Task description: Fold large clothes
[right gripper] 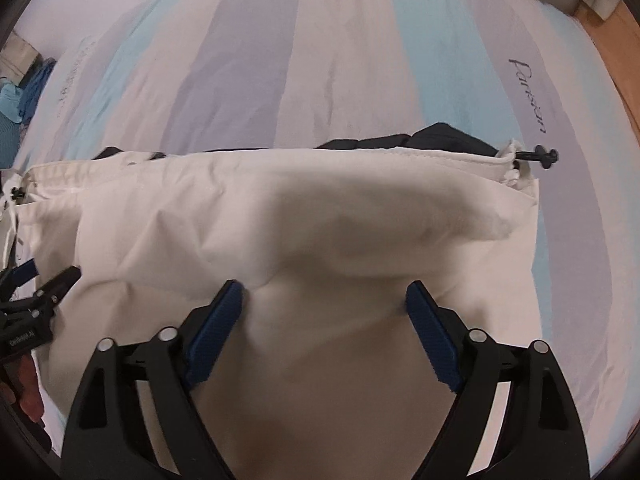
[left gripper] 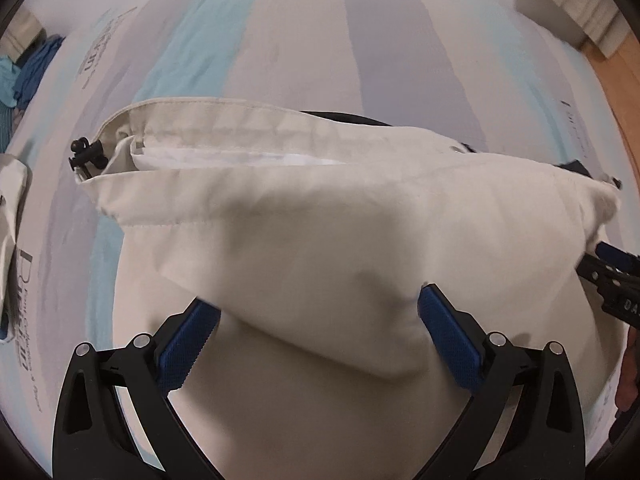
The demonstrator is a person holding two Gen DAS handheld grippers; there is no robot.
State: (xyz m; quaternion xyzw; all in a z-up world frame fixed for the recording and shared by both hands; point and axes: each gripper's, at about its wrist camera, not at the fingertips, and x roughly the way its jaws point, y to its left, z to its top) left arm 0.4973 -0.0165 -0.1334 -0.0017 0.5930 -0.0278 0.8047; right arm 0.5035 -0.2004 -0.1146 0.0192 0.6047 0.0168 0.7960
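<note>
A cream jacket (left gripper: 320, 200) lies folded across the striped bed, its drawstring hem ending in a black toggle (left gripper: 82, 152). My left gripper (left gripper: 316, 300) points down over it with the blue pads (left gripper: 188, 344) spread wide. A raised fold of the cream cloth lies loosely between them. In the right wrist view the same jacket (right gripper: 280, 208) fills the middle, with a toggle (right gripper: 544, 157) at its right end and dark cloth (right gripper: 440, 136) showing behind. My right gripper (right gripper: 324, 286) stands open above a hump of the cloth. Each gripper shows at the edge of the other's view.
The bed sheet (left gripper: 280, 40) has pale blue, lilac and white stripes with printed lettering. Blue clothes (left gripper: 28, 76) are heaped at the far left. Wooden floor (left gripper: 612, 92) runs past the bed's right edge. Another piece of cream cloth (left gripper: 12, 208) lies at the left edge.
</note>
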